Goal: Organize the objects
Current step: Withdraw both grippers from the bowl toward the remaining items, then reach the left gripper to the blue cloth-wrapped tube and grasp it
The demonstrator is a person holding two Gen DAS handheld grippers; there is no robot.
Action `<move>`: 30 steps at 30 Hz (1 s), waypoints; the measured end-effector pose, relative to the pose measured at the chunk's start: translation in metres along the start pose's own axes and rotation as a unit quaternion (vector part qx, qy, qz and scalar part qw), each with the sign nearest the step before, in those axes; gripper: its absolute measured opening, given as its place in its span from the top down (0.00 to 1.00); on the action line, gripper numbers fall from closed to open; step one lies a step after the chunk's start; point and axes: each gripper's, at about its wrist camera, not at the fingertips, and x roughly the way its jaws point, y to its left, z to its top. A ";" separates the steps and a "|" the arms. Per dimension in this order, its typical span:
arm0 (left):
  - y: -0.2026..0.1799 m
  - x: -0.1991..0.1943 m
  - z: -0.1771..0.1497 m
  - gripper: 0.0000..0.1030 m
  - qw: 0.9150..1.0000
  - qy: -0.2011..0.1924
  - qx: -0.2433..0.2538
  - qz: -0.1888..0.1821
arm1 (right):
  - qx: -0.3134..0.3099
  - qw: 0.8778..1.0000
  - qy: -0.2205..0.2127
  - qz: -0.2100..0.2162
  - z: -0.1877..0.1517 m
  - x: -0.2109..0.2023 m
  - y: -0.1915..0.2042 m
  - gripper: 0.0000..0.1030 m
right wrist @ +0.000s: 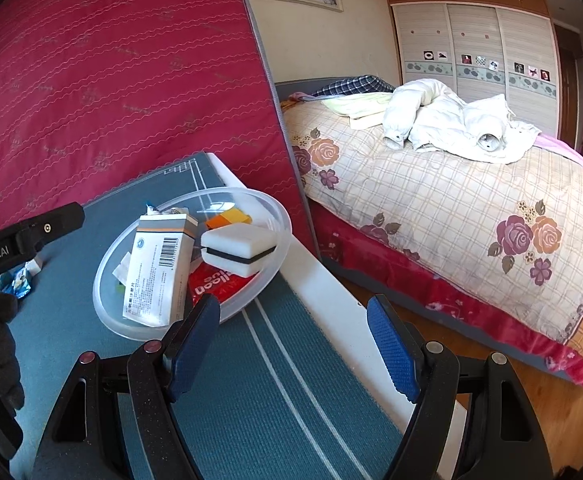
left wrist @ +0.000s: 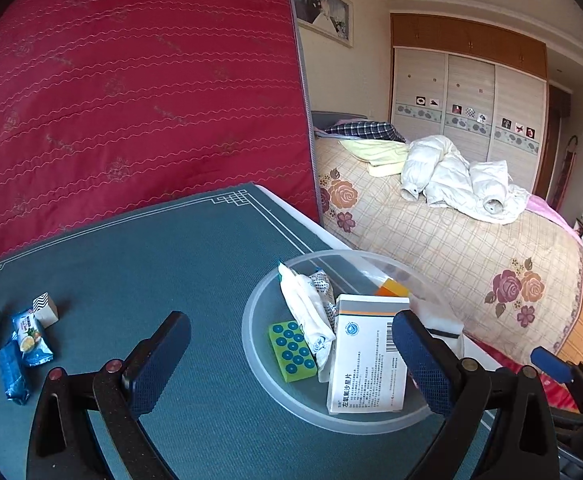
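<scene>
A clear plastic bowl [left wrist: 259,344] [right wrist: 107,304] sits on the teal table mat [left wrist: 151,248] near its right edge. It holds a white medicine box [left wrist: 367,364] [right wrist: 159,264], a green dotted block [left wrist: 291,346], a white wrapped packet [left wrist: 307,312], a white eraser block with a black band [right wrist: 239,248], an orange piece [right wrist: 227,218] and a red packet [right wrist: 215,284]. My left gripper [left wrist: 291,356] is open and empty over the bowl. My right gripper [right wrist: 295,344] is open and empty just right of the bowl.
Several blue snack packets [left wrist: 31,338] and a small zigzag-patterned cube [left wrist: 45,308] lie at the mat's left. A red mattress [left wrist: 131,92] stands behind the table. A bed [right wrist: 451,200] with a white jacket is to the right, beyond the table's white edge [right wrist: 331,304].
</scene>
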 end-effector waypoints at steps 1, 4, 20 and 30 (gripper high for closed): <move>0.003 -0.003 0.001 0.01 1.000 -0.003 -0.003 0.001 | -0.002 1.000 -0.002 0.001 0.000 -0.002 0.003 0.25; 0.016 -0.014 0.000 0.01 1.000 -0.010 -0.010 0.007 | -0.005 1.000 -0.008 0.004 0.001 -0.008 0.014 0.25; 0.090 -0.051 -0.020 0.01 0.997 -0.015 -0.028 0.072 | -0.038 0.997 -0.024 0.056 0.000 -0.030 0.096 0.21; 0.153 -0.067 -0.031 0.01 0.989 -0.014 -0.068 0.129 | -0.085 0.990 -0.017 0.115 -0.006 -0.029 0.159 0.18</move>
